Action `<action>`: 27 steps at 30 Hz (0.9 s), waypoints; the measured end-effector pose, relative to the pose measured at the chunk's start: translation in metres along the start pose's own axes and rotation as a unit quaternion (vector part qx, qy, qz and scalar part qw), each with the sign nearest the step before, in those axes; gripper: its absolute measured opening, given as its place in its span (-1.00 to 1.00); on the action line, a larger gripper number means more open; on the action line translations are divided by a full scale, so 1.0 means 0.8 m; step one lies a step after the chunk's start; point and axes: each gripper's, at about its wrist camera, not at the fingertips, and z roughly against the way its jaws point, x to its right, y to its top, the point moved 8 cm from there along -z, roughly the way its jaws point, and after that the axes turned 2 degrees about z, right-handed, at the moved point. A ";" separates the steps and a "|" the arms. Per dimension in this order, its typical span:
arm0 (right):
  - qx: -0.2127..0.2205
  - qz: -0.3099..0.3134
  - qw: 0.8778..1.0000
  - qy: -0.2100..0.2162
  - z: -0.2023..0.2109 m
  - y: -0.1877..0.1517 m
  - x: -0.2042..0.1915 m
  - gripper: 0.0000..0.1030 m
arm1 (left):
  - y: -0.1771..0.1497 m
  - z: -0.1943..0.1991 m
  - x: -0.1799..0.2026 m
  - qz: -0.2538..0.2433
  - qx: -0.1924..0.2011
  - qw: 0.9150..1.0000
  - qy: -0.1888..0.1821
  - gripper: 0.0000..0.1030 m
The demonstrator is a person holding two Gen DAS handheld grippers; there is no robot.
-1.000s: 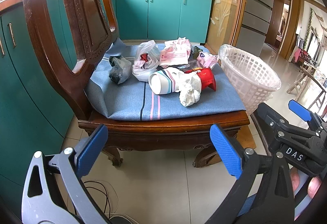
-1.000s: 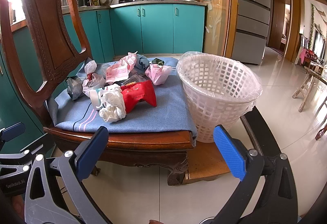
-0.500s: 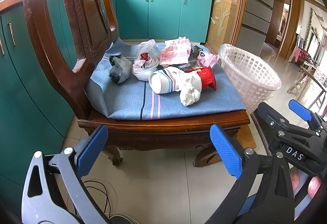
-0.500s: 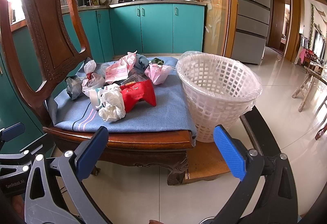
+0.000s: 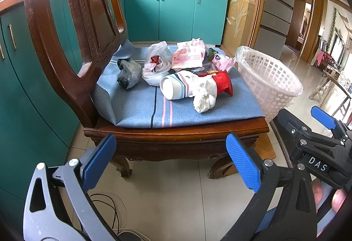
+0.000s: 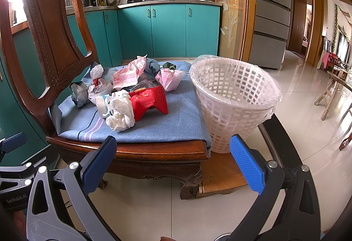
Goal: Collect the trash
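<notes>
Where crumpled plastic bags (image 6: pixel 120 113) lie, woven cushion (image 6: pixel 171 124), latticed basket (image 6: pixel 233 95)

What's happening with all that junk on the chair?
A person holds a gripper in each hand, cleaning up trash. The left gripper and right gripper are both open and empty, held low in front of the chair. The trash sits piled on the blue cushion: a white wad, a red wrapper, a cup and some bags. The basket waits beside the chair. Nothing is picked up yet.

Both wrist views face the chair (image 5: pixel 176 133) from low, near its front edge.
</notes>
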 end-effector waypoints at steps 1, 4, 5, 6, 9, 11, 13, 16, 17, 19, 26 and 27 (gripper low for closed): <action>0.000 0.000 1.000 0.000 0.000 0.000 0.000 0.95 | 0.000 0.000 0.000 0.000 0.000 1.000 0.000 0.94; 0.001 0.000 1.000 0.000 0.000 0.000 0.000 0.95 | 0.000 0.000 0.000 0.001 0.000 1.000 0.000 0.94; 0.000 0.000 1.000 0.000 0.000 0.000 0.000 0.95 | 0.000 0.000 0.000 0.000 0.000 1.000 0.000 0.94; 0.000 0.000 1.000 0.000 0.000 0.000 0.000 0.95 | 0.000 0.000 0.000 0.000 0.000 1.000 0.000 0.94; 0.001 0.000 1.000 0.000 0.000 0.000 0.001 0.95 | -0.002 -0.001 0.001 -0.001 -0.003 1.000 -0.003 0.94; 0.001 -0.002 1.000 0.000 -0.001 -0.002 0.002 0.95 | -0.003 -0.002 0.002 -0.002 -0.005 1.000 -0.004 0.94; 0.001 -0.002 1.000 0.001 -0.001 -0.002 0.001 0.95 | -0.003 -0.001 0.002 -0.002 -0.005 1.000 -0.004 0.94; 0.002 -0.001 1.000 0.000 0.000 -0.001 0.002 0.95 | -0.004 -0.001 0.001 0.001 -0.006 1.000 -0.003 0.94; 0.001 -0.001 1.000 0.000 -0.001 -0.001 0.001 0.95 | -0.003 -0.002 0.001 0.000 -0.006 1.000 -0.003 0.94; 0.001 -0.001 1.000 0.001 0.000 -0.001 0.001 0.95 | -0.003 -0.003 0.000 -0.001 -0.006 1.000 -0.003 0.94; 0.001 -0.003 1.000 0.002 -0.001 -0.002 0.004 0.95 | -0.003 -0.003 0.000 -0.003 -0.008 1.000 -0.003 0.94; 0.000 -0.003 1.000 0.002 -0.001 -0.002 0.004 0.95 | -0.003 -0.004 0.001 -0.003 -0.008 1.000 -0.003 0.94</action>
